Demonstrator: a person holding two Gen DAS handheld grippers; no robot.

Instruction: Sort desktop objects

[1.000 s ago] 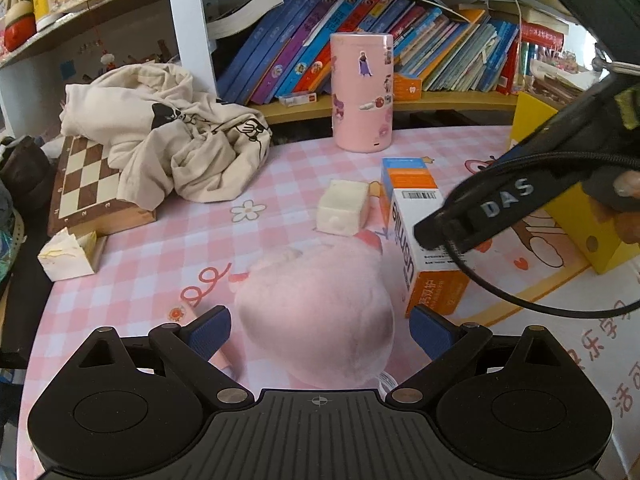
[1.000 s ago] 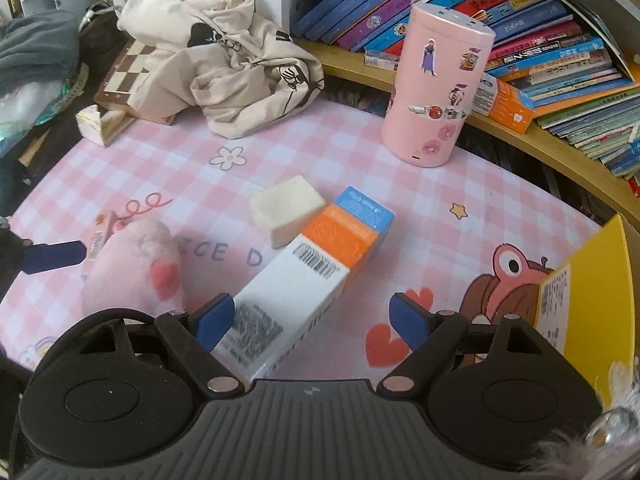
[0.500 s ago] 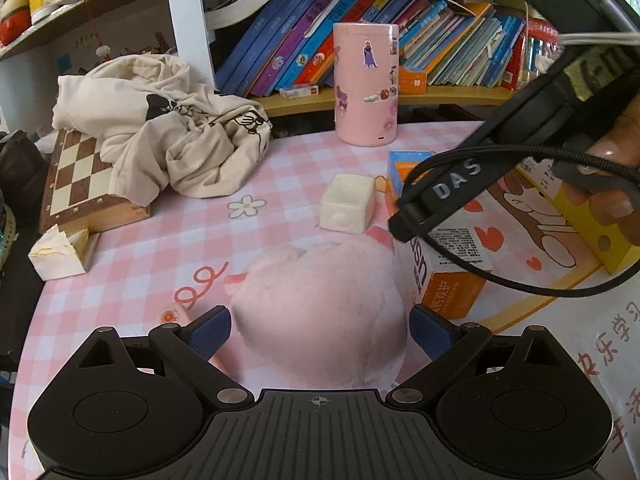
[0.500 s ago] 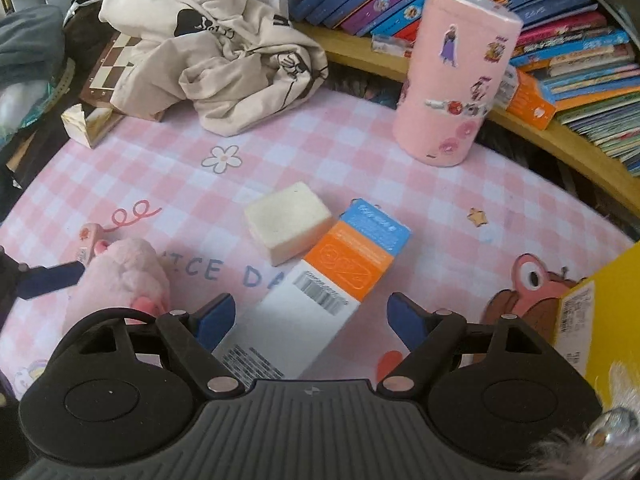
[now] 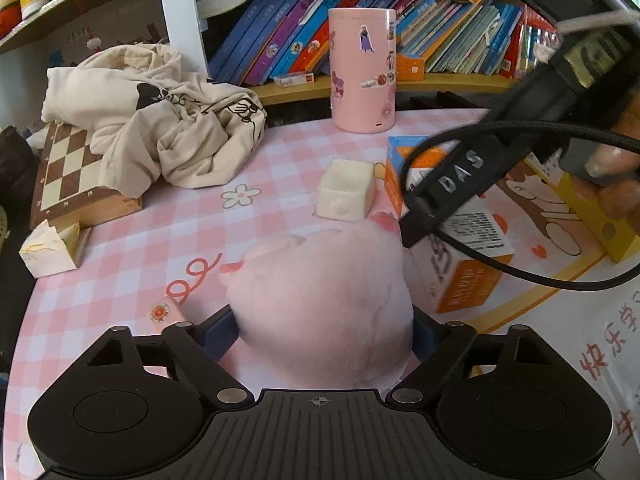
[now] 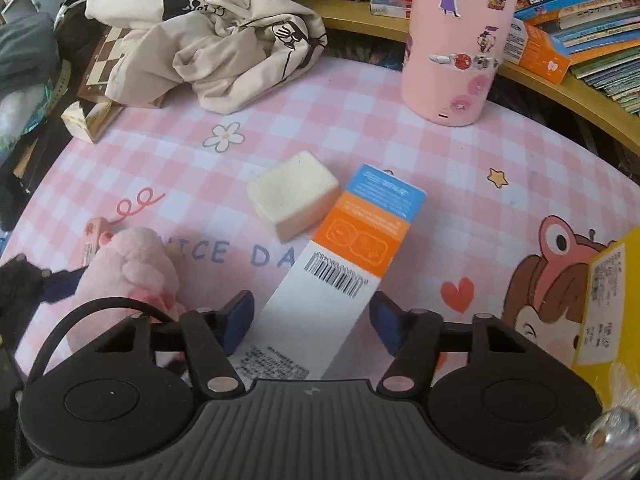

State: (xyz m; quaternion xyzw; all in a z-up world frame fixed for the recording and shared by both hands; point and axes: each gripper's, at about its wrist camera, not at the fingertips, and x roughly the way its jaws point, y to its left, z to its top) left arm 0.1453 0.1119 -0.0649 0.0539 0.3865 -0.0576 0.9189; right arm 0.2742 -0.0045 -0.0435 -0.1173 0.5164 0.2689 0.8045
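Pink plush toy (image 5: 320,304): round, fuzzy, pale pink w/ darker pink patches; sits on pink checked tablecloth (image 5: 168,240). Long carton (image 6: 344,264): white body w/ barcode, orange band, blue end; lies flat on cloth.

Room: table edge curves off close to L of left gripper (image 5: 324,332); small pink tube (image 5: 164,314) just L of its L finger. Ahead of plush, cream block (image 5: 346,196) w/ open cloth to its L. Far ahead: pink cylinder w/ stickers (image 5: 362,68) upright by shelf of books (image 5: 440,40); beige garment (image 5: 160,120) heaped over chessboard box (image 5: 76,176) ahead-L. Yellow box (image 6: 608,296) close to R of right gripper (image 6: 312,320).

Left gripper: blue pads either side of plush, both partly hidden by fur; plush fills the gap, contact not clear, so can't tell if clamped or apart. Right gripper: fingers apart, straddling near end of carton; gaps visible both sides, no touch. Cream block touches carton's L side further ahead. Plush sits to L of right gripper.
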